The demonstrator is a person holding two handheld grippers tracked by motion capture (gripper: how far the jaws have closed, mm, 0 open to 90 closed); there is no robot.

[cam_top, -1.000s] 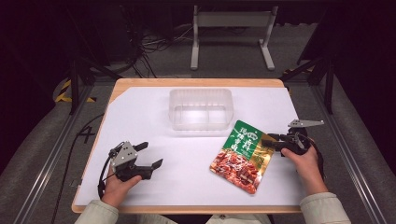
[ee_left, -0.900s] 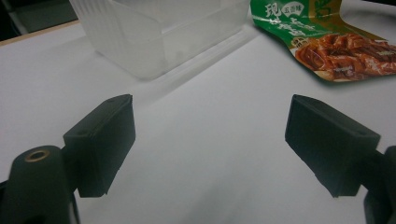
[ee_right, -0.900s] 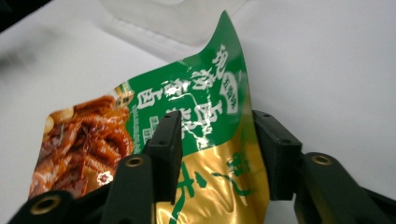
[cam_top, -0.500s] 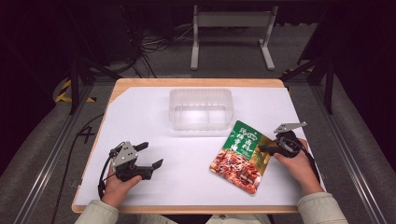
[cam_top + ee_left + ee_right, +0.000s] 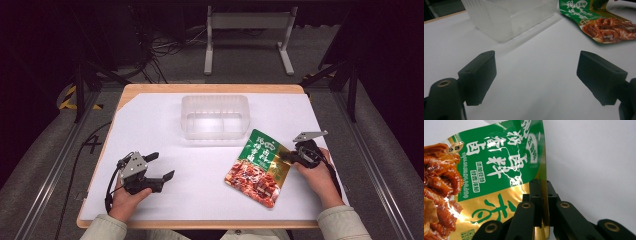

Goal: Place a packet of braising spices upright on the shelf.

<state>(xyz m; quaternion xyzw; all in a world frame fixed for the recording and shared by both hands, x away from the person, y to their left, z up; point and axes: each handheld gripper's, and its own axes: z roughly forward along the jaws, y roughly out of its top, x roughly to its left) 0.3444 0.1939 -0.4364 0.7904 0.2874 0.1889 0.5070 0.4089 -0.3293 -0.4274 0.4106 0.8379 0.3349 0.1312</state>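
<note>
We are pinching the snack pouch [image 5: 257, 167] by its gold side edge with the right gripper [image 5: 286, 156], jaws clenched on thin foil; it is lying on the bench [image 5: 160, 125] beside the clear container [image 5: 215, 116]. It is probably light, floppy and slick. Our left gripper [image 5: 161, 166] is resting released.

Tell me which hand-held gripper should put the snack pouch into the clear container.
Right. The right hand-held gripper is already shut on the edge of the snack pouch, which lies just beside the clear container. The left hand-held gripper is open, holds nothing and sits farther from both.
</note>
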